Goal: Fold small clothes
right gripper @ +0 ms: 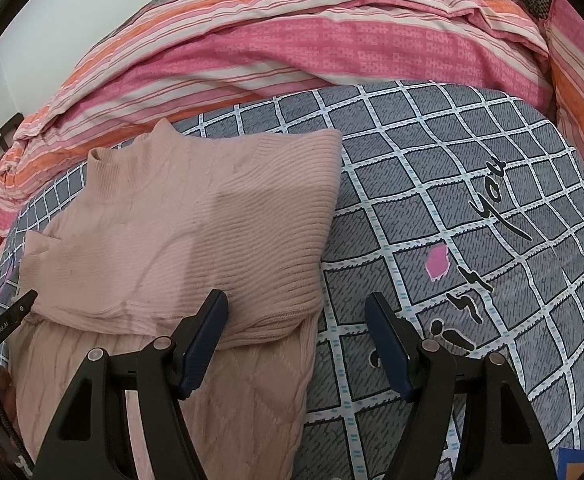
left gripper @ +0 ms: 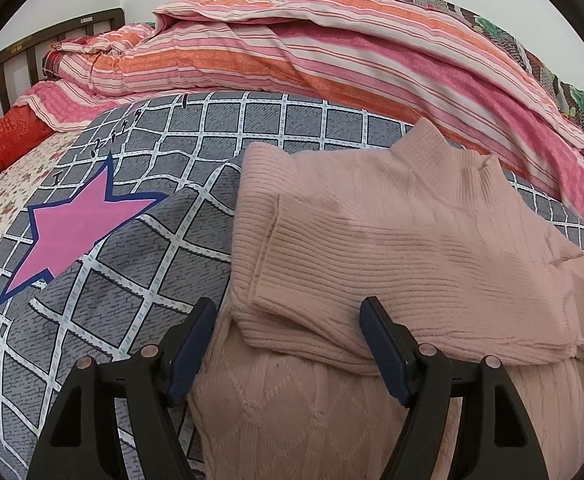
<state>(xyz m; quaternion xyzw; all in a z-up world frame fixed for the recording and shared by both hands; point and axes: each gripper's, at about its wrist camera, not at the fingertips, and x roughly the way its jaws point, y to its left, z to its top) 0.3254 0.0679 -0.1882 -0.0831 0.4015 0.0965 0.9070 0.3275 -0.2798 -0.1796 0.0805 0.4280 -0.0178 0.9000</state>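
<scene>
A pale pink knitted sweater point(left gripper: 392, 232) lies on the grey checked bedsheet point(left gripper: 139, 280), both sleeves folded across its chest, collar pointing away. My left gripper point(left gripper: 287, 344) is open and empty, just above the sweater's lower left part. In the right wrist view the sweater point(right gripper: 195, 220) lies to the left. My right gripper point(right gripper: 296, 340) is open and empty over the sweater's lower right edge and the sheet point(right gripper: 452, 160). The tip of the left gripper shows at the left edge of that view.
A pink and orange striped quilt point(left gripper: 332, 52) is heaped along the far side of the bed. A dark wooden headboard point(left gripper: 31, 52) stands at the far left. A pink star print point(left gripper: 75, 228) marks the sheet left of the sweater.
</scene>
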